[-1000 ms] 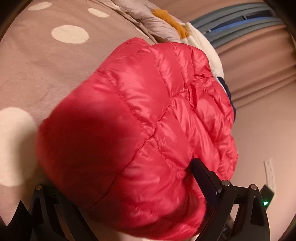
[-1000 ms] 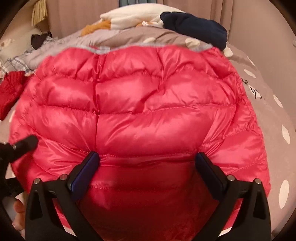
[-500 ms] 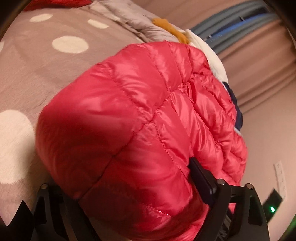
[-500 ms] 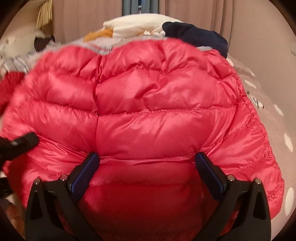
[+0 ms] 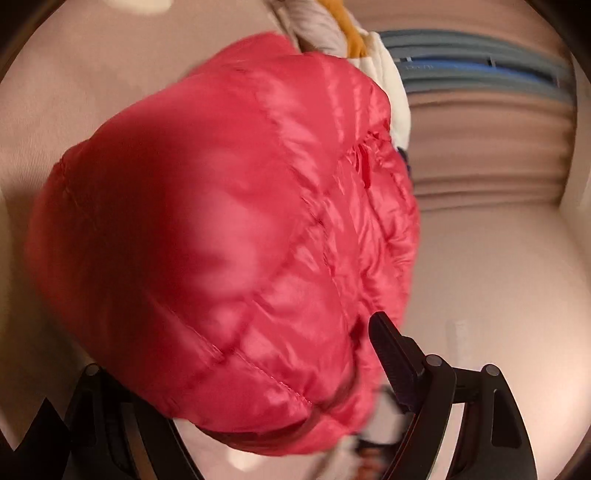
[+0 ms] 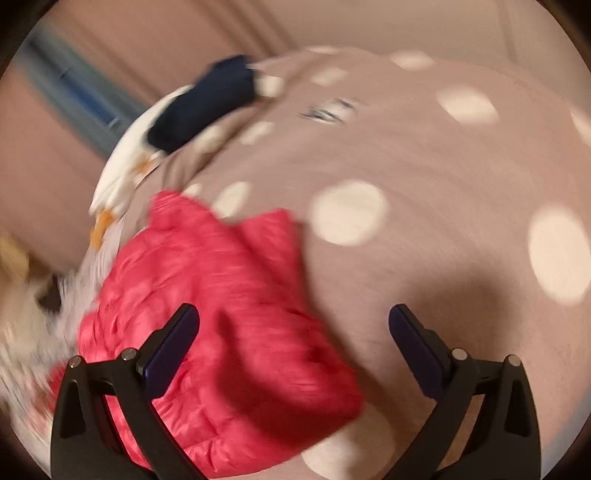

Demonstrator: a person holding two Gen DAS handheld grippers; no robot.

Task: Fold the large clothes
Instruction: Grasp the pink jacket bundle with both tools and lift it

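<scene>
The red puffer jacket (image 5: 221,221), folded into a thick bundle, fills the left wrist view. It bulges between the jaws of my left gripper (image 5: 266,325). The right pad (image 5: 391,354) lies against its edge and the left finger is hidden under the fabric. In the blurred right wrist view the same jacket (image 6: 221,314) lies on the dotted bedspread (image 6: 424,177) at lower left. My right gripper (image 6: 291,310) is open above the bed, its left finger (image 6: 173,339) over the jacket and its right finger (image 6: 417,347) over bare bedspread.
A pile of other clothes lies at the far edge of the bed: a navy garment (image 6: 207,107), a white one (image 6: 125,166) and a grey one with an orange patch (image 5: 332,26). Beige curtains (image 5: 487,147) and a blue-grey strip (image 5: 480,70) stand behind.
My right gripper has swung off the jacket to the right and rolled; its jaws, which straddled the bundle, now stand over jacket edge and bedspread. The left view has rolled, jacket still between its jaws.
</scene>
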